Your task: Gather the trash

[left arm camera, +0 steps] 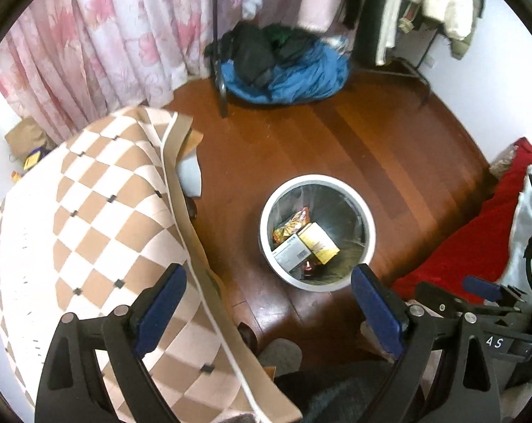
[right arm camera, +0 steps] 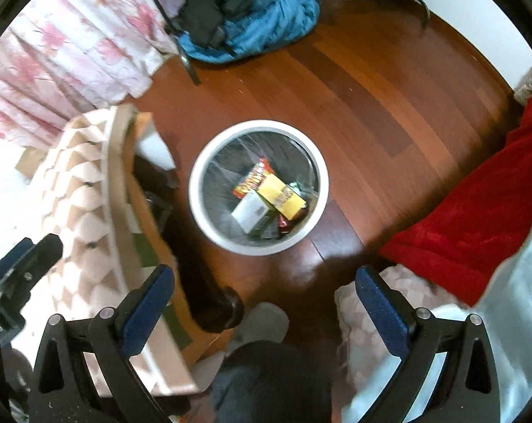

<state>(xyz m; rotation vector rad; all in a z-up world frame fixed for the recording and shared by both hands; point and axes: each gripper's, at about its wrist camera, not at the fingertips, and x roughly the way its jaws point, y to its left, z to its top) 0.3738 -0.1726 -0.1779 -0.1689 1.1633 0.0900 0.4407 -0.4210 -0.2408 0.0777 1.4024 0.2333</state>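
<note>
Two blue-padded black grippers hang above a round white-rimmed trash bin point(left arm camera: 317, 232) w/ a clear liner, standing on the reddish wood floor point(left arm camera: 336, 134); both are spread wide & carry nothing. Left gripper point(left arm camera: 271, 303) looks down w/ the bin just ahead of its fingertips; right gripper point(right arm camera: 266, 303) sees the same bin point(right arm camera: 258, 187) more centred. Inside the bin lie a yellow cardboard box point(left arm camera: 318, 242), a grey-white labelled carton point(left arm camera: 290, 255), an orange-red crinkly snack wrapper point(left arm camera: 292, 224) & some darker bits lower down, too small to tell. So several trash pieces look already collected, by judgement. On the left is a bed or sofa under a beige-and-white checkered blanket point(left arm camera: 100, 211); a red blanket point(left arm camera: 470, 243) sits at right, a blue fabric heap w/ dark clothes point(left arm camera: 283, 67) at the far side near a pink floral curtain point(left arm camera: 100, 35). No loose trash shows clearly on the open floor; a brown paper bag point(left arm camera: 24, 135) & small yellow item beside the curtain may be next, though that's a guess. Handling, as a judgement: such cartons & wrappers are light; boxes stiff enough to pinch across their narrow faces, but crushable, so gentle squeeze; wrapper is slick & floppy, best pinched at a crumpled fold or sealed edge. Paper bag likely soft, take it by the rolled top.
</note>
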